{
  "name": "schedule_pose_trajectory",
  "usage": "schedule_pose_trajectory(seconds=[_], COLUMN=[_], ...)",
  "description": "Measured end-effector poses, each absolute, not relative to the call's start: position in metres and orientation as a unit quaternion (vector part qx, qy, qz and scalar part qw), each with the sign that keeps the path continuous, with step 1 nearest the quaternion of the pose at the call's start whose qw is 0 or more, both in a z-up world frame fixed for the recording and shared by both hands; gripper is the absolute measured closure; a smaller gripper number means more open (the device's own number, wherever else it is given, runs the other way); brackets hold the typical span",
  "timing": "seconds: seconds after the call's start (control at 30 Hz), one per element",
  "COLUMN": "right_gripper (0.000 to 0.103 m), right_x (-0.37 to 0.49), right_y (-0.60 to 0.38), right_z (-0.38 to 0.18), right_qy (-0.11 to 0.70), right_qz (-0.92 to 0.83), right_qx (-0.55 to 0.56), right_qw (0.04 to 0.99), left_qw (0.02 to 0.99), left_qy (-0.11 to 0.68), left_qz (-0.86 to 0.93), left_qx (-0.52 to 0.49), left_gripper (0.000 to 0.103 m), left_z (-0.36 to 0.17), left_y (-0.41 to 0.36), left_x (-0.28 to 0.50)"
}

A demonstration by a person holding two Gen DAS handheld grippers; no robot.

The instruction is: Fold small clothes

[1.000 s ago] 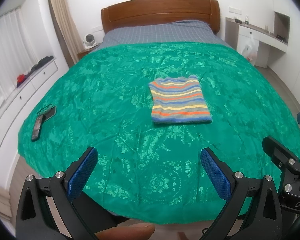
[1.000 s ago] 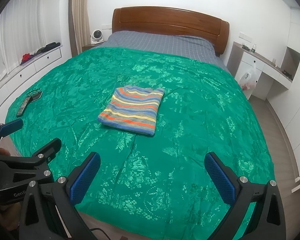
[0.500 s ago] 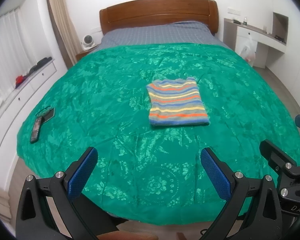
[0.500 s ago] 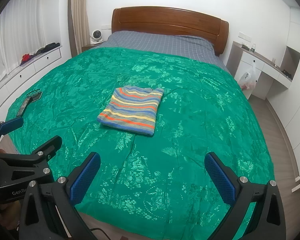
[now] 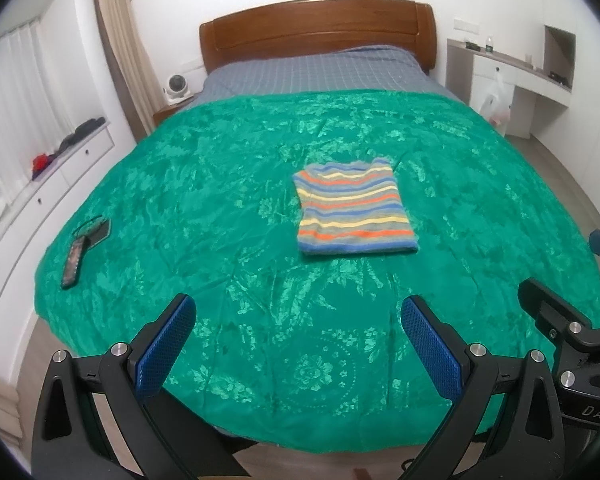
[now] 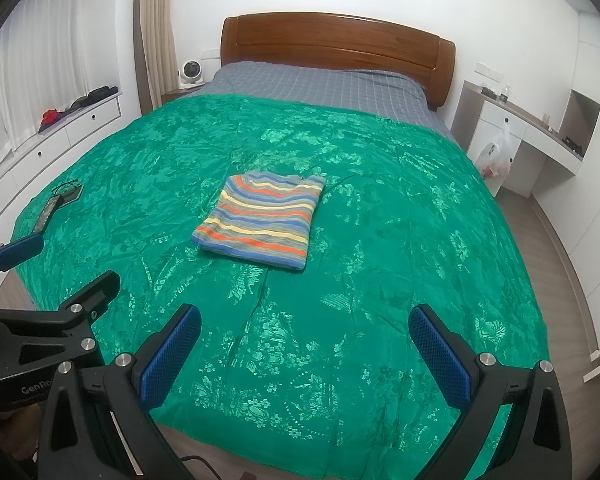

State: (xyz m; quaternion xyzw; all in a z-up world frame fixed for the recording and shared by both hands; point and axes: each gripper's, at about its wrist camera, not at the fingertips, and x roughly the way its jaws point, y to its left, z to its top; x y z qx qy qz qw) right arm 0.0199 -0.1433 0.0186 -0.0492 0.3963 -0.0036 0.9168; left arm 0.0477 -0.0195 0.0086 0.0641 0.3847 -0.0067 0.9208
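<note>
A striped garment point(image 5: 354, 208) in blue, orange, yellow and grey lies folded into a neat rectangle in the middle of the green bedspread point(image 5: 260, 264). It also shows in the right wrist view point(image 6: 260, 216). My left gripper point(image 5: 296, 340) is open and empty, held back over the foot of the bed. My right gripper point(image 6: 306, 344) is open and empty too, beside the left one. Both are well short of the garment.
A remote control point(image 5: 72, 266) and a dark phone-like object point(image 5: 96, 232) lie near the bed's left edge. White drawers point(image 5: 40, 196) run along the left wall. A desk point(image 6: 532, 136) with a plastic bag point(image 6: 496, 156) stands on the right. A wooden headboard point(image 5: 316, 36) is at the back.
Both grippers have drawn back slightly from the bed, so the folded garment looks a little farther away. The garment has not moved. Both grippers stay open.
</note>
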Motion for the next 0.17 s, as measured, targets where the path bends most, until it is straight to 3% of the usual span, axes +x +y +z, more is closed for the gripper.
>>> schedule_pose_trajectory(seconds=[0.17], right_gripper=[0.001], right_x=[0.0200], right_y=[-0.1434], right_z=[0.0171], right_qy=[0.400], right_qz=[-0.005], right_qx=[-0.048], right_qw=[0.915], left_qw=[0.919], left_qy=[0.388], left_qz=[-0.006], left_qx=[0.063], left_gripper=[0.000], left_z=[0.0054], left_y=[-0.0169], left_x=[0.0477])
